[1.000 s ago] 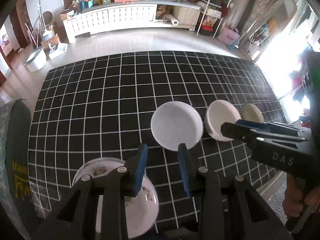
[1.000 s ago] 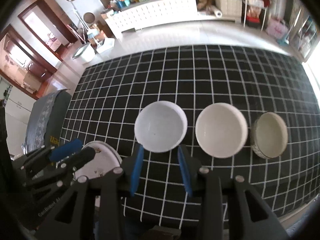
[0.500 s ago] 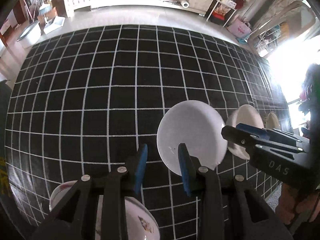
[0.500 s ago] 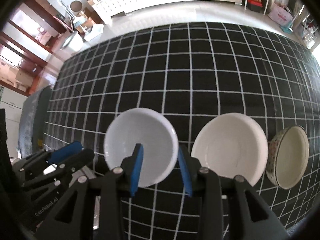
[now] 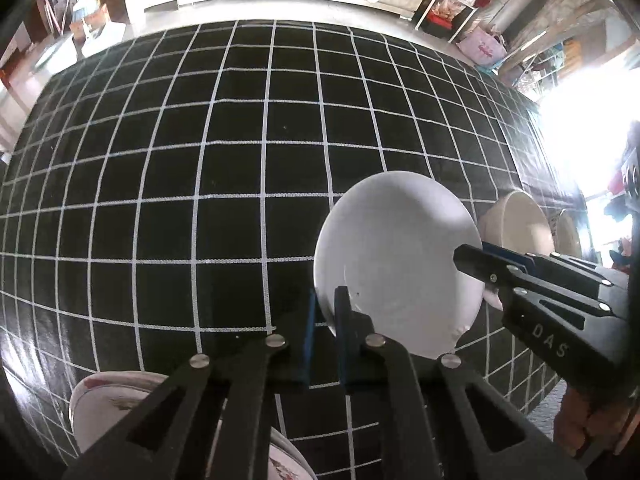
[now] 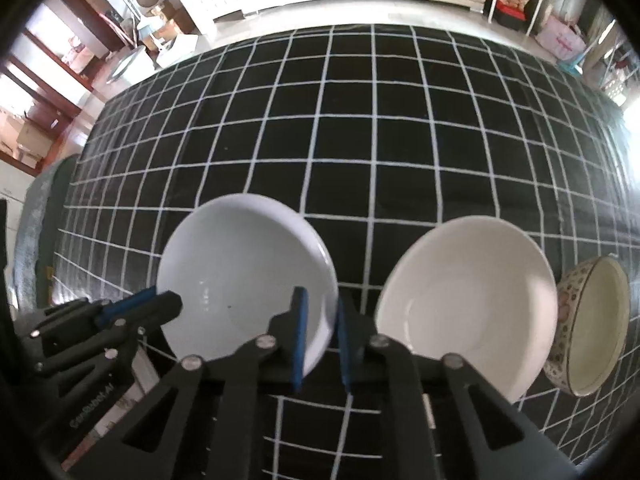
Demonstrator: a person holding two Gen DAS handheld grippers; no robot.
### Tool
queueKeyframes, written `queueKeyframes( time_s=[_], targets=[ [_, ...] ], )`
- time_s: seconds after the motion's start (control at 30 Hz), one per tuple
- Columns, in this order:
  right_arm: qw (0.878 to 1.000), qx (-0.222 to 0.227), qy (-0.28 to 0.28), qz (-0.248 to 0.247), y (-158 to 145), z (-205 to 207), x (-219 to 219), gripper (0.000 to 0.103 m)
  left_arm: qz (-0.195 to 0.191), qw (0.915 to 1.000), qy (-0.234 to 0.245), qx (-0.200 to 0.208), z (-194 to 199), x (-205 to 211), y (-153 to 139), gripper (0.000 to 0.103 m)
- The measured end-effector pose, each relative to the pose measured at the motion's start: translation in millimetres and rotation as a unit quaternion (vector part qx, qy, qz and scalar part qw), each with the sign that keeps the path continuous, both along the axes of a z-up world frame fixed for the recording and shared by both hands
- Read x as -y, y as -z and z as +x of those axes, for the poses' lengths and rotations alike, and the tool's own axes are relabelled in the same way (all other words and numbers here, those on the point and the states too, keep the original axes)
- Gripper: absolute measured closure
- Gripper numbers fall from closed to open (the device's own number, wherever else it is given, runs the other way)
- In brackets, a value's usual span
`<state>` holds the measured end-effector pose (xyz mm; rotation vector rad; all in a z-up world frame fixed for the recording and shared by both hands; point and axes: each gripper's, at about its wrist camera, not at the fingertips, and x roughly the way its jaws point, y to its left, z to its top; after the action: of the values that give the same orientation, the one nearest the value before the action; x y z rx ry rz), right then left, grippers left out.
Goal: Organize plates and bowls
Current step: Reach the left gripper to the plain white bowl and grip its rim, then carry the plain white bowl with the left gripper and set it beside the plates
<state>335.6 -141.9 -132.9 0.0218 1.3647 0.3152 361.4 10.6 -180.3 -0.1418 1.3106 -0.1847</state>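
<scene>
A white bowl (image 5: 396,264) (image 6: 240,272) sits on the black checked tablecloth (image 5: 240,160), and both grippers hold it. My left gripper (image 5: 325,300) has its jaws closing on the bowl's left rim, blue pads pressing either side of the edge. It appears in the right wrist view as the left gripper (image 6: 160,304). My right gripper (image 6: 322,308) has its jaws closing on the opposite rim, one pad inside the bowl and one outside. It enters the left wrist view as the right gripper (image 5: 472,256).
A cream bowl (image 6: 468,296) (image 5: 516,224) stands just right of the white one, and a patterned bowl (image 6: 592,320) beyond it. A floral plate (image 5: 104,400) lies at the near left. The table's right edge and a hand (image 5: 580,424) are close by.
Both grippers came down onto the white bowl and their jaws went from apart to pinched on its opposite rims. The bowl now fills more of each view.
</scene>
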Motion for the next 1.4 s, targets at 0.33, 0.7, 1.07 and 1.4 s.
queueKeyframes(
  time_s=[0.33, 0.7, 1.07, 1.4],
  targets=[
    [1.000, 0.012, -0.004, -0.010, -2.0, -23.6, 10.8, 0.089, 0.021, 0.9998, 0.008, -0.001, -31.1, 15.4, -0.2, 0.095],
    [1.000, -0.004, 0.012, 0.017, -3.2, -81.0, 42.5, 0.088, 0.028, 0.9990, 0.033, -0.012, -80.5, 34.4, -0.3, 0.095],
    [1.000, -0.003, 0.017, 0.018, -8.0, -116.4, 57.0, 0.088, 0.031, 0.9987, 0.035, -0.020, -110.6, 44.3, 3.3, 0.095],
    [1.000, 0.003, 0.014, 0.014, -8.7, -131.0, 58.6, 0.088, 0.029, 0.9987, 0.036, -0.021, -127.4, 46.7, 5.5, 0.095]
  ],
)
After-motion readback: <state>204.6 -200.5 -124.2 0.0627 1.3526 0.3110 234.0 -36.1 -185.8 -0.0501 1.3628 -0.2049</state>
